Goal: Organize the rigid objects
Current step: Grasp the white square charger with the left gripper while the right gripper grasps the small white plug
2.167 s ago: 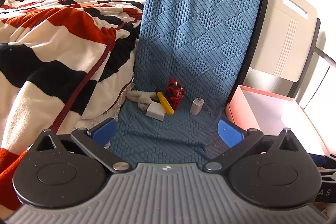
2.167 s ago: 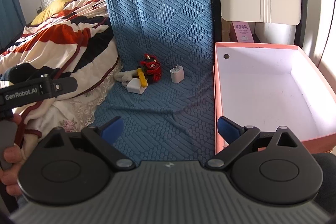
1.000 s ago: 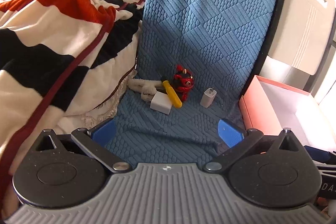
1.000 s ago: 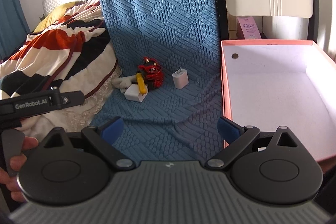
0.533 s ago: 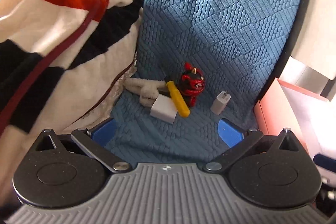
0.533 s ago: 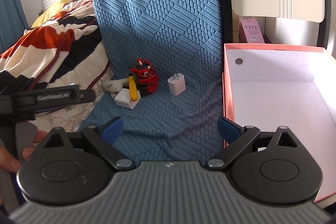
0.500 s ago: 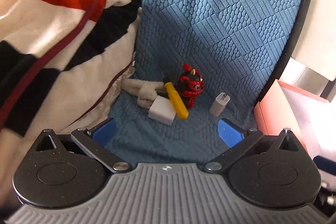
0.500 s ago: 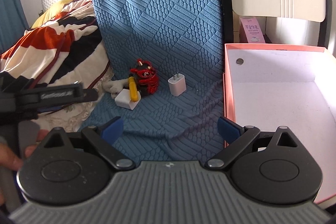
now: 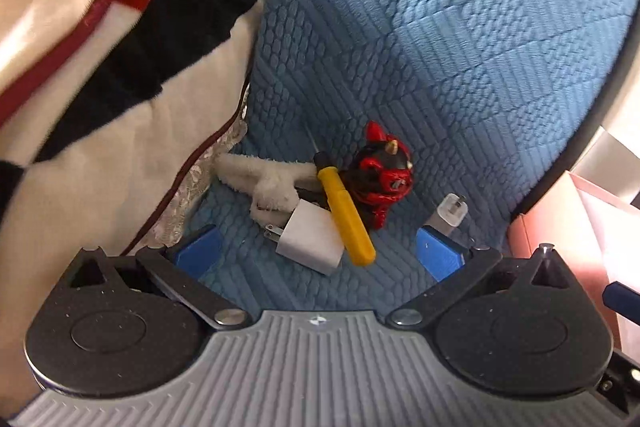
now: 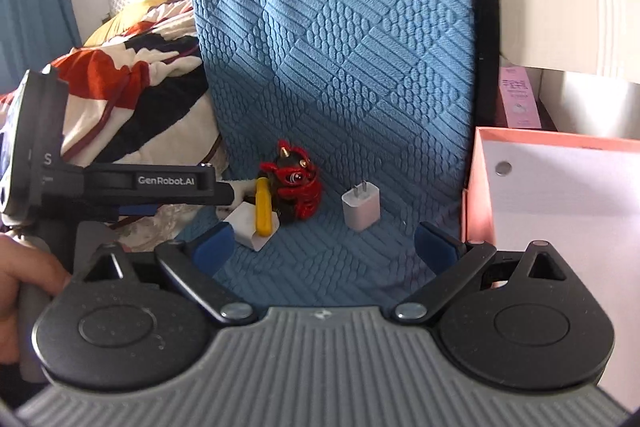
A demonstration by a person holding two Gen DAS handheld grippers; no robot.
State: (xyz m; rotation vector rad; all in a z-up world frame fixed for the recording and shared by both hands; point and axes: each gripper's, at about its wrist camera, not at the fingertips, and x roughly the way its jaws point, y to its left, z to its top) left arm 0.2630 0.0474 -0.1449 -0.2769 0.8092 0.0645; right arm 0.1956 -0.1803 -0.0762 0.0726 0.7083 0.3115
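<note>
The pink box (image 10: 560, 187) stands empty apart from a small round disc near its back corner, so the sorting appears not yet begun — nothing rigid has been placed in it, as far as the views show. The blue quilted cover (image 9: 440, 47), taken here as the landmark, carries every loose item on its lower flat part, left of the box.

In descending size: the red and black figurine (image 9: 380, 179); the yellow-handled screwdriver (image 9: 346, 215) leaning against the figurine's left side; the large white charger (image 9: 312, 237) touching the screwdriver's handle; and the small white charger (image 10: 361, 207), apart from the cluster and nearer the box. A white fluffy cloth (image 9: 264, 179) lies behind the large charger.

The left gripper (image 9: 318, 251) has its fingers spread wide, holding nothing, with the large charger between them. The right gripper (image 10: 324, 247) is likewise wide open and empty — all four items remain to be moved.
</note>
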